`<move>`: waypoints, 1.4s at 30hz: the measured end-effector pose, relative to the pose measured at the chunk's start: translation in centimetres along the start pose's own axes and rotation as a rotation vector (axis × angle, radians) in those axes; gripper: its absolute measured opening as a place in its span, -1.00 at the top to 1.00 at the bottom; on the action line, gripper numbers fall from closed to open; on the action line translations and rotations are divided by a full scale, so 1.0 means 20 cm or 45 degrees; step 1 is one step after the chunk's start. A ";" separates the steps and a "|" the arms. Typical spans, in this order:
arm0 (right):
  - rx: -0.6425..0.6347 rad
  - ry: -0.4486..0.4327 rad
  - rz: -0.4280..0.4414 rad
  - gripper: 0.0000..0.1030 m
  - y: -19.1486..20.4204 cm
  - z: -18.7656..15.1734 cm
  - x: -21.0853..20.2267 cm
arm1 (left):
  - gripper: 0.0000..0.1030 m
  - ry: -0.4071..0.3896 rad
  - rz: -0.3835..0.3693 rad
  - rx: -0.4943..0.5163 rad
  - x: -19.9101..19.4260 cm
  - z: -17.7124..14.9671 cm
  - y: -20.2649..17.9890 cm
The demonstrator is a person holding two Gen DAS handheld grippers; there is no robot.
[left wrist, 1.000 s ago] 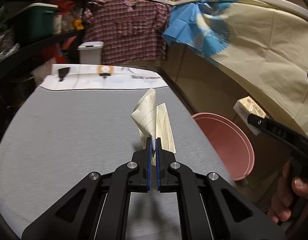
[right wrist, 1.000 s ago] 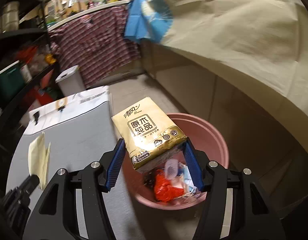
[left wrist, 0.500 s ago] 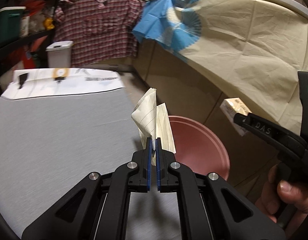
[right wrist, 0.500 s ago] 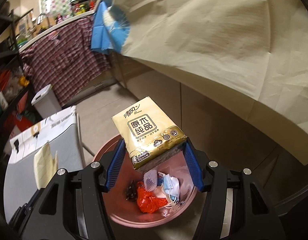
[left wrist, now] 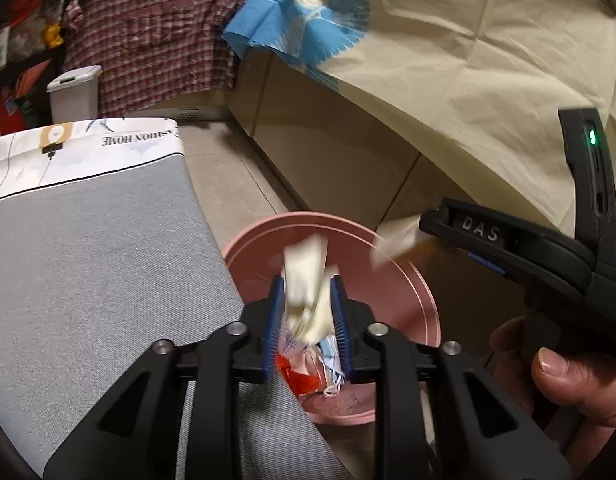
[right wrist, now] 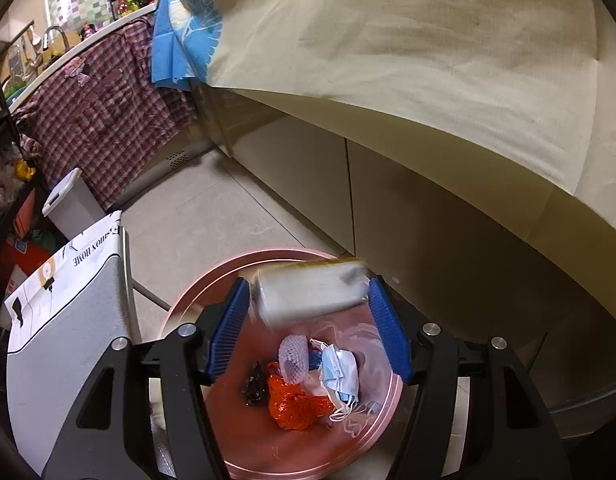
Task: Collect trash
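Observation:
A pink bin (left wrist: 392, 280) stands on the floor beside the grey table; it also shows in the right wrist view (right wrist: 195, 312), holding a red bag (right wrist: 295, 404), a blue face mask (right wrist: 342, 368) and other scraps. My left gripper (left wrist: 308, 300) is open above the bin, and the cream folded paper (left wrist: 308, 280) is blurred between its jaws, falling loose. My right gripper (right wrist: 308, 308) is open over the bin, and the tissue pack (right wrist: 308, 292) is blurred between its blue pads, dropping. In the left wrist view the right gripper (left wrist: 420, 228) is at the right with the pack (left wrist: 396, 240) at its tip.
The grey table (left wrist: 87, 272) with a printed white cloth (left wrist: 79, 152) at its far end lies left of the bin. A small white lidded bin (left wrist: 73, 92) stands behind. Cabinets draped in cream sheet (left wrist: 468, 80) run along the right. Tiled floor (right wrist: 211, 216) lies between.
Both grippers have moved over the bin and opened. The folded paper and the tissue pack, held firmly before, are now loose and falling.

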State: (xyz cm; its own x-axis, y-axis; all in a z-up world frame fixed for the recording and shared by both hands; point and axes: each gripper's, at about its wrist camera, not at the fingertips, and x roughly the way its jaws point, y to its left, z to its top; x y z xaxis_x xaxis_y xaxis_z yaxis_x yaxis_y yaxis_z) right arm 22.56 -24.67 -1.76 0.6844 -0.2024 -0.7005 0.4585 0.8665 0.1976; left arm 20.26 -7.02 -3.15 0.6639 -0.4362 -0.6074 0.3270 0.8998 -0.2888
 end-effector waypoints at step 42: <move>-0.358 -0.145 0.024 -0.81 -0.19 -0.49 -0.83 | -0.63 -0.130 0.378 0.065 -0.70 -0.35 -0.10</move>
State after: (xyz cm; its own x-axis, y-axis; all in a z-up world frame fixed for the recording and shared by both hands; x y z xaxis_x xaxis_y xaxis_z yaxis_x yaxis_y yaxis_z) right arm 3.87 -20.19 2.37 0.7575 -0.2211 -0.6142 0.2808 0.9598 0.0009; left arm 5.58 -2.75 0.68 0.7985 -0.1553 -0.5817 0.1406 0.9875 -0.0707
